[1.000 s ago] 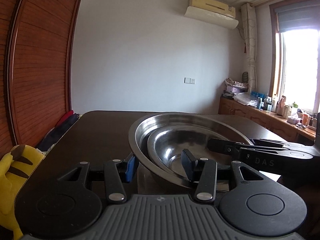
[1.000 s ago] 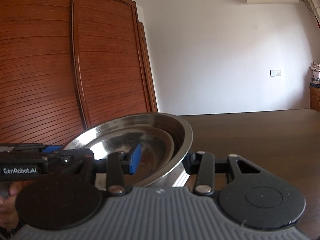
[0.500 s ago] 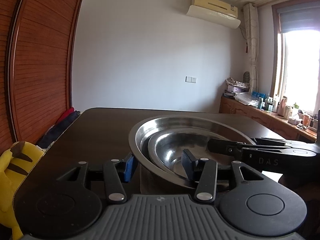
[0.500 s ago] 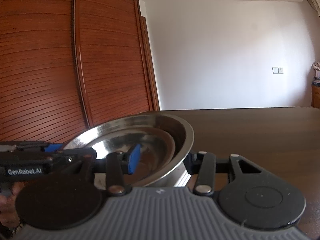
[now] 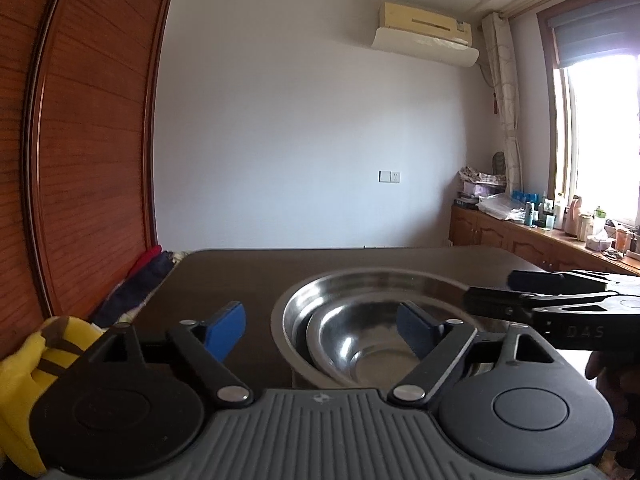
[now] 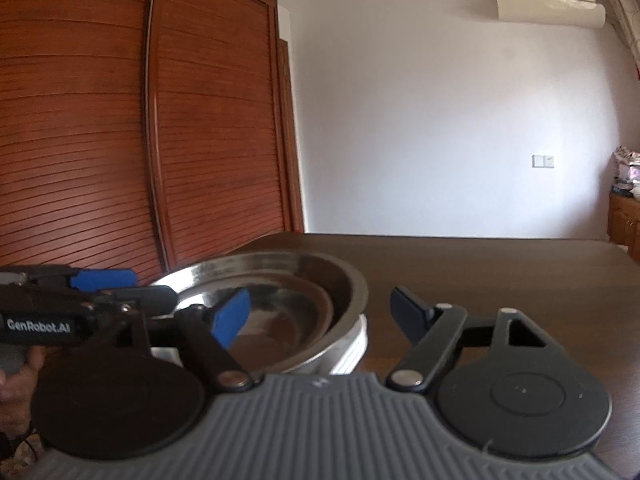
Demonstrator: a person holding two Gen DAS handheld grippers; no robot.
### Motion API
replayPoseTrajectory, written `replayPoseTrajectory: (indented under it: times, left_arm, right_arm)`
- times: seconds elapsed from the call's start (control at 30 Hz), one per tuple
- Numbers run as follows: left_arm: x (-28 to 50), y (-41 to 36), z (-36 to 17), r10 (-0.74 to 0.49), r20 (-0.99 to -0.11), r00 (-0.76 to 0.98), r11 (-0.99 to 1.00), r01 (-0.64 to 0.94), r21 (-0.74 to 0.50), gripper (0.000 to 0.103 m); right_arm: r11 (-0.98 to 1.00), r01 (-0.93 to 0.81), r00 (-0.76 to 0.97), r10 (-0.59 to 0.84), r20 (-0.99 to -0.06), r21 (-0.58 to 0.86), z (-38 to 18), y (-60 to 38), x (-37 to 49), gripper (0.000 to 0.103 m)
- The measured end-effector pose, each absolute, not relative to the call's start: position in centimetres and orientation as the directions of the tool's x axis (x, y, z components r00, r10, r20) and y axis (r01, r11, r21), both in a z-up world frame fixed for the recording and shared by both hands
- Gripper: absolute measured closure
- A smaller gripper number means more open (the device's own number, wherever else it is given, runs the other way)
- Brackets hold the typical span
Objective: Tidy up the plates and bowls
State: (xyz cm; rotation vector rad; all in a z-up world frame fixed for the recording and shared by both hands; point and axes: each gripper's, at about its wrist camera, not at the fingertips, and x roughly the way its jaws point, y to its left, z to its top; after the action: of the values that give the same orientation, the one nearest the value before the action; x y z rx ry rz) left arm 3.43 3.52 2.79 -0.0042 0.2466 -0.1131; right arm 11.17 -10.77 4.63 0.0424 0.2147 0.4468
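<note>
A large steel bowl [image 5: 360,284] sits on the dark table [image 5: 240,280] with a smaller steel bowl [image 5: 360,344] nested inside it; both rest on a white stack [image 6: 354,346] underneath. My left gripper [image 5: 320,326] is open, its jaws wide on either side of the large bowl's left rim and not touching it. My right gripper [image 6: 320,312] is open as well, straddling the large bowl's [image 6: 280,268] right rim. Each gripper shows in the other's view, the right one [image 5: 560,300] and the left one [image 6: 80,300].
A yellow plush toy [image 5: 36,364] lies at the table's left edge. A wooden wardrobe [image 6: 120,140] stands to the left. A cluttered counter [image 5: 560,236] runs under the window at right. The table's far part [image 6: 480,264] is bare.
Both grippers have opened wide and let go of the large bowl's rim. The nested bowls sit lower, set down on the white stack.
</note>
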Motion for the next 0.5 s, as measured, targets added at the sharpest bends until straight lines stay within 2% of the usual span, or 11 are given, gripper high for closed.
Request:
replayPoseTrajectory:
  times: [0.23, 0.4, 0.5]
  left_arm:
    - [3.0, 2.1, 4.2, -0.120, -0.223, 0.967, 0.993, 0.121, -0.008, 0.000]
    - [2.6, 0.4, 5.5, -0.102, -0.207, 0.973, 0.994, 0.108, 0.016, 0.000]
    - [2.3, -0.6, 6.2, -0.078, -0.190, 0.979, 0.996, 0.087, 0.038, 0.000]
  right_arm:
    - [0.925, -0.374, 0.907, 0.379, -0.181, 0.064, 6.2, -12.1, 9.9, 0.019]
    - [0.939, -0.338, 0.926, 0.344, -0.158, 0.066, 7.1, -13.4, 8.8, 0.002]
    - [0.949, -0.310, 0.938, 0.315, -0.147, 0.053, 7.8, -14.2, 8.3, 0.000]
